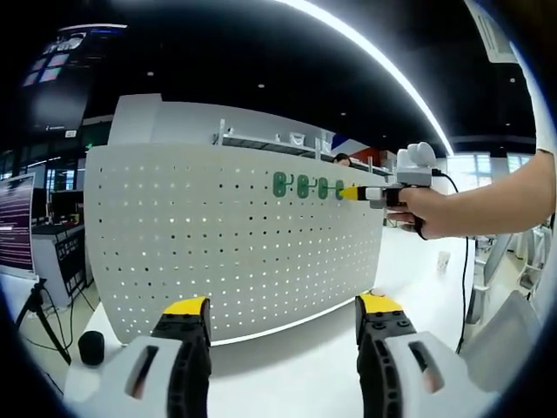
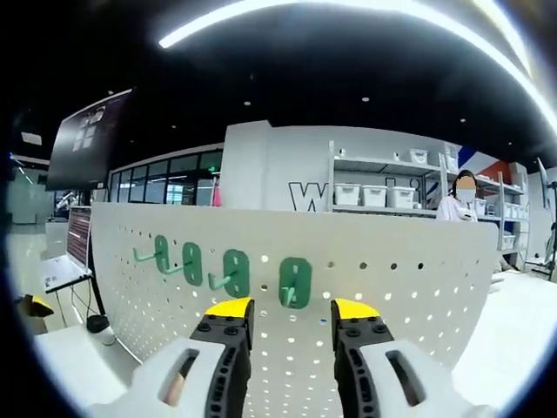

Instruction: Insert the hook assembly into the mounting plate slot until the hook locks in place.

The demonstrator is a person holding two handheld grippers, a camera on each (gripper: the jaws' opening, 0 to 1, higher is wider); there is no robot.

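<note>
A white perforated mounting plate (image 1: 218, 252) stands upright on a white table. Several green hook assemblies hang in a row near its top edge (image 1: 302, 186). In the right gripper view the same row runs from the left hook (image 2: 162, 252) to the rightmost hook (image 2: 295, 281). My right gripper (image 2: 291, 309) is open, its yellow-tipped jaws either side of and just below that rightmost hook, not touching it. In the left gripper view the right gripper (image 1: 352, 193), held by a person's hand (image 1: 426, 211), reaches that hook from the right. My left gripper (image 1: 283, 306) stands open and empty, low before the plate.
A black cylinder (image 1: 91, 347) and a tripod leg (image 1: 43, 318) sit at the left of the table (image 1: 287, 374). A cable (image 1: 464, 279) hangs from the right gripper. Shelves with white bins (image 2: 374, 193) and a person (image 2: 457, 205) stand behind the plate. A monitor (image 2: 78, 235) is at far left.
</note>
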